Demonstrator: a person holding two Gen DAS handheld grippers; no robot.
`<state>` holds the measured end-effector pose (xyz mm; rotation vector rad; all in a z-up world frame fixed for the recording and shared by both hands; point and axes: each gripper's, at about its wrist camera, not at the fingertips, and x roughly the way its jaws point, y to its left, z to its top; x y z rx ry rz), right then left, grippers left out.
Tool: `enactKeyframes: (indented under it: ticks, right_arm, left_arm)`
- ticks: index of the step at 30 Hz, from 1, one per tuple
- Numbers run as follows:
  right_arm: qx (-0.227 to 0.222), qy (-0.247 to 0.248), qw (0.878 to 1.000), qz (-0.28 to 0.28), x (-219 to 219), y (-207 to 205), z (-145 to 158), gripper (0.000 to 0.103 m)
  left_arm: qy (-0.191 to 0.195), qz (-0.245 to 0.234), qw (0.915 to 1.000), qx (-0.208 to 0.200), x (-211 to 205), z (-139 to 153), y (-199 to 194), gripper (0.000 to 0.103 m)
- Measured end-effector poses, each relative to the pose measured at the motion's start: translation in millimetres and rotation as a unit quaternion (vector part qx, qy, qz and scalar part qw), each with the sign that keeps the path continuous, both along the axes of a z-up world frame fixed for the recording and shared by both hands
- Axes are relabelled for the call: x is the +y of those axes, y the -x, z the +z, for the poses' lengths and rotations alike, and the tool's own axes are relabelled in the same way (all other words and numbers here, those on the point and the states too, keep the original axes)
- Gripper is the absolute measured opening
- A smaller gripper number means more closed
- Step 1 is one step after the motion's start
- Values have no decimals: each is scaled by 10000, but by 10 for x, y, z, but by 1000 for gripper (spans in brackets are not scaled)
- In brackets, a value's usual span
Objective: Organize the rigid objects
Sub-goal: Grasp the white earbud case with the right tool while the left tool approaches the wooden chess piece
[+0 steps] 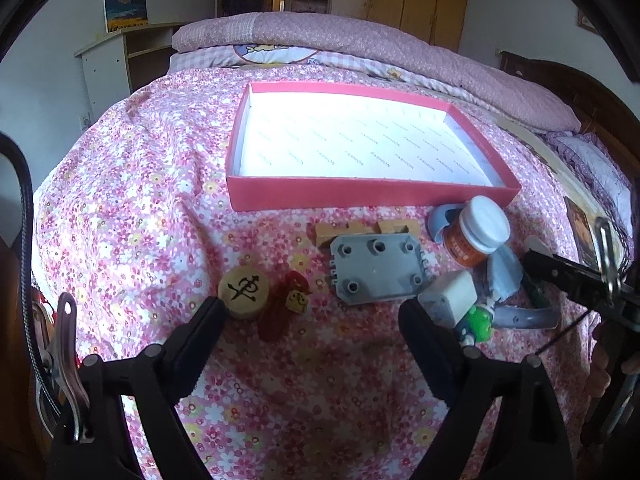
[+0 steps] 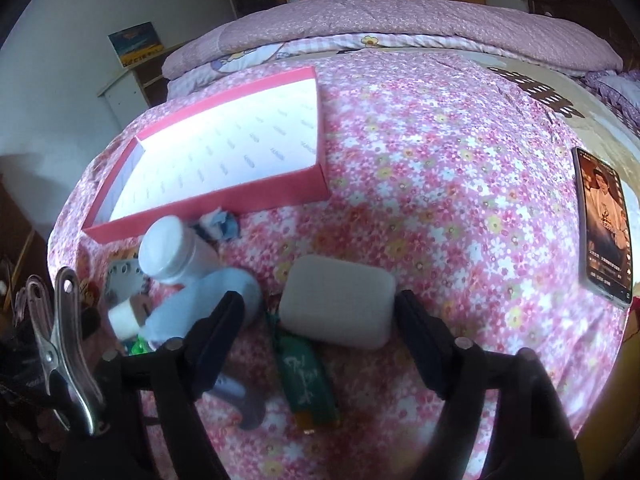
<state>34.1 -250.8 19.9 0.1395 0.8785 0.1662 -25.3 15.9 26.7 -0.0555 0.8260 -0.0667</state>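
Note:
A shallow red box (image 1: 372, 194) with a white printed lining lies open on the flowered bedspread, also in the right wrist view (image 2: 208, 210). In front of it lie a grey studded plate (image 1: 376, 268), a white-capped orange jar (image 1: 476, 236), a white cube (image 1: 450, 298), a wooden disc (image 1: 243, 292) and a small red figure (image 1: 286, 304). My left gripper (image 1: 314, 312) is open above the spread; the disc and red figure sit by its left finger. My right gripper (image 2: 320, 304) is open with a pale rounded case (image 2: 338, 304) between its fingers, and a gap shows on the case's left side.
A green tag (image 2: 306, 376) lies under the right gripper. A light blue piece (image 2: 200, 300) and the jar (image 2: 172, 248) crowd its left finger. A phone (image 2: 604, 224) with a lit screen rests at the far right. Folded quilts bound the back of the bed.

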Motion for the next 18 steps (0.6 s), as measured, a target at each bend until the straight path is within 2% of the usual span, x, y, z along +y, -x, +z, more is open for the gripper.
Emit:
enactKeyframes:
  ticks: [3,5,6,14,18]
  right_arm:
    - [21,-93,9998,-155,-36,-20,-34,71]
    - [-5,-72,9998,-204,-46,-15,-47,64]
    - [-29,-8,9998,-208,-45,-16,-50,58]
    - [-85,-159,9997,-132,-45,41,-34,58]
    - [-259,-100,9996,-30,20,134,34,58]
  left_arm:
    - [-126,9,9999,-44,16,15,8,92]
    - [-191,34,9998,-90,45,25,5,92]
    - [-220,58,9997,-114,57,32,3,92]
    - [-173,238,9995,-138,252,53,-36,92]
    - [-198,361,9991,-110,327,39,-46,92]
